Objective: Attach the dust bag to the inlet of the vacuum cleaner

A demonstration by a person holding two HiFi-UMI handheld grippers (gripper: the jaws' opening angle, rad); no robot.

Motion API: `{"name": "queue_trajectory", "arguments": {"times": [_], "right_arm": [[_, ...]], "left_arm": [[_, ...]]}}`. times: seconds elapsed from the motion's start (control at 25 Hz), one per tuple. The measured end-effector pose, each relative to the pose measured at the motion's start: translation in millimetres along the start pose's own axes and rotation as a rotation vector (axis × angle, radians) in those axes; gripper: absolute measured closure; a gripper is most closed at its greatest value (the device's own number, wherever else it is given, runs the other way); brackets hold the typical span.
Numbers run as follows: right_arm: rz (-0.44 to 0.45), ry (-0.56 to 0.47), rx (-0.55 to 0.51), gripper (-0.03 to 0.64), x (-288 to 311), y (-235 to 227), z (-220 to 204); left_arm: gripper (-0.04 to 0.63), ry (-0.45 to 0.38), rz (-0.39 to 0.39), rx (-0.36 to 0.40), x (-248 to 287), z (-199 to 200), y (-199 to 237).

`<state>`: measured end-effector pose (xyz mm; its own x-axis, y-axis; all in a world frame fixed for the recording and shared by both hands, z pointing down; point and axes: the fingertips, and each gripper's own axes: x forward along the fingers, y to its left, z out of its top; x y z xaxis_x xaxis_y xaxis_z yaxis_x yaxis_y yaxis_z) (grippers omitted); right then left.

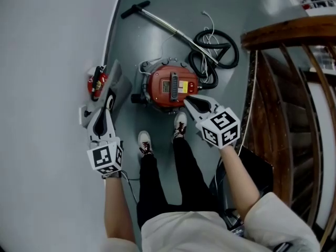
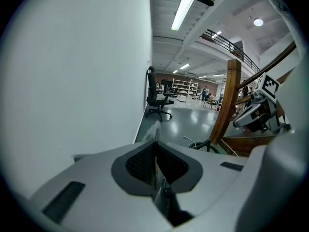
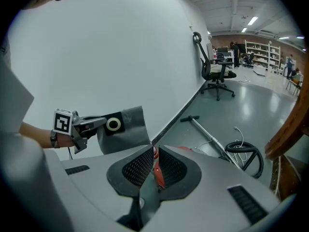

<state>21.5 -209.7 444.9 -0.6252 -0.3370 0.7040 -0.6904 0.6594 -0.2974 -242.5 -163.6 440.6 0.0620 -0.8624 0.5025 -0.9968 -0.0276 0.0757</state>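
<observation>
The red vacuum cleaner (image 1: 170, 85) stands on the grey floor in front of the person's feet. My left gripper (image 1: 110, 100) is to its left, near the wall, and is shut on the grey dust bag (image 1: 119, 85). The right gripper view shows that bag (image 3: 126, 132) hanging from the left gripper (image 3: 99, 122), its black collar with a white ring (image 3: 114, 124) facing me. In the left gripper view the pads (image 2: 145, 163) pinch a thin edge of the bag. My right gripper (image 1: 188, 102) is shut just above the vacuum's near right edge. A red sliver of the vacuum (image 3: 186, 149) shows behind its jaws.
A black hose (image 1: 212, 49) and a metal wand (image 1: 163, 22) lie on the floor behind the vacuum. A white wall runs along the left, with a red extinguisher (image 1: 97, 84) at its foot. A wooden stair railing (image 1: 283, 88) stands at the right. The person's shoes (image 1: 144, 140) are near the vacuum.
</observation>
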Motion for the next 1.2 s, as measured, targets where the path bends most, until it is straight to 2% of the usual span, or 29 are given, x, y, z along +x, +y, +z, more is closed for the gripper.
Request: {"name": "queue_trajectory", "arguments": {"times": [0.16,0.24,0.44,0.8,0.96,1.2], "right_arm": [[0.023,0.031,-0.005,0.566,21,-6,-7],[0.035,0.051,-0.007,0.508,31,-7,-13],[0.025,0.062,0.025,0.491,53,-20,-28],[-0.001,0.101,0.175,0.451,87,-53,-67],[0.008,0.123,0.204,0.446,100,-58,-82],[-0.013,0.138,0.219,0.437,117,-74,-106]], "left_arm": [[0.574,0.028,-0.01,0.033,9,-15,-6],[0.574,0.038,-0.01,0.047,14,-21,-6],[0.574,0.054,0.001,0.109,22,-42,-4],[0.574,0.093,-0.005,0.11,38,-79,-3],[0.574,0.111,-0.014,0.124,45,-98,-3],[0.574,0.14,-0.013,0.088,57,-130,0]]}}
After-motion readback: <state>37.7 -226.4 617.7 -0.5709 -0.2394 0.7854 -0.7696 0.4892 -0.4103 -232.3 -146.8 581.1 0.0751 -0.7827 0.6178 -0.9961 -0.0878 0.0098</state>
